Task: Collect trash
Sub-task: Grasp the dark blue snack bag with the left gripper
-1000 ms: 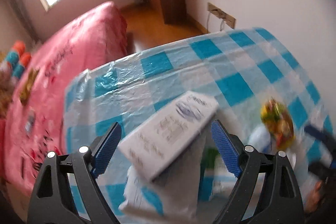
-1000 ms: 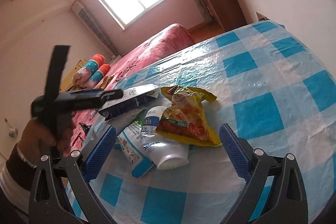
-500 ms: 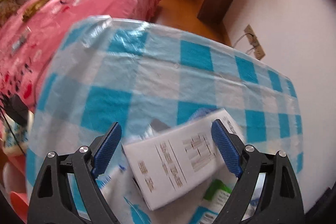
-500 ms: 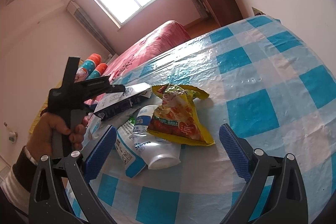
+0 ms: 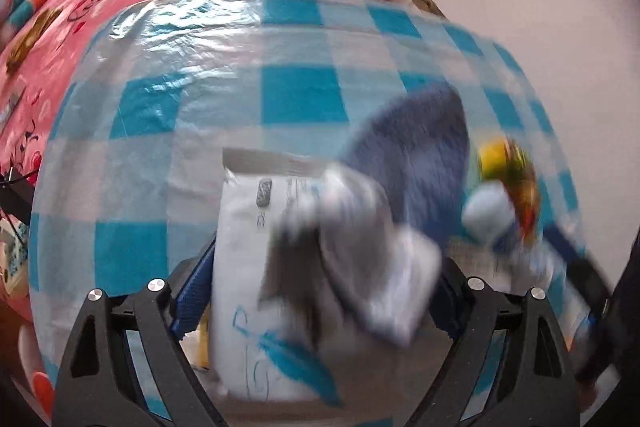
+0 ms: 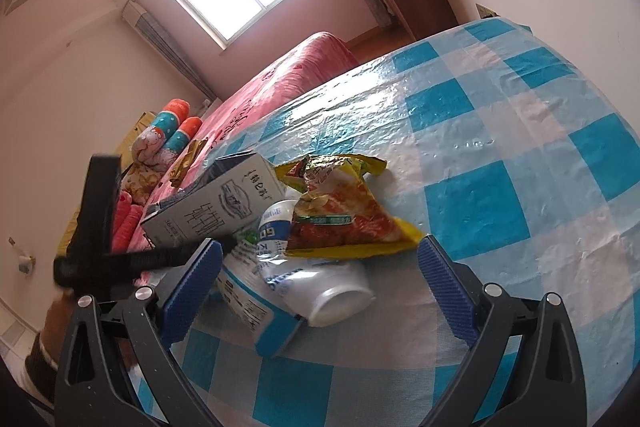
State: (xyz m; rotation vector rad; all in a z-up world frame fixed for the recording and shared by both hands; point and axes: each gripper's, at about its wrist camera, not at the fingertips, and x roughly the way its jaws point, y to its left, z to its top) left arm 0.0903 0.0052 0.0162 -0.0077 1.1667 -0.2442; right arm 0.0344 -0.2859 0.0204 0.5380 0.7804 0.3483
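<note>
Looking at the left tongs, they've dropped wide open over the carton, pads not gripping yet; right tongs wide and empty near the white cup, snack bag beyond on the desk, pink bed behind

Carton now tilted, off left gripper.

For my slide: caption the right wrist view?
Open right gripper faces a snack bag, cup and carton on checked cloth.
</note>
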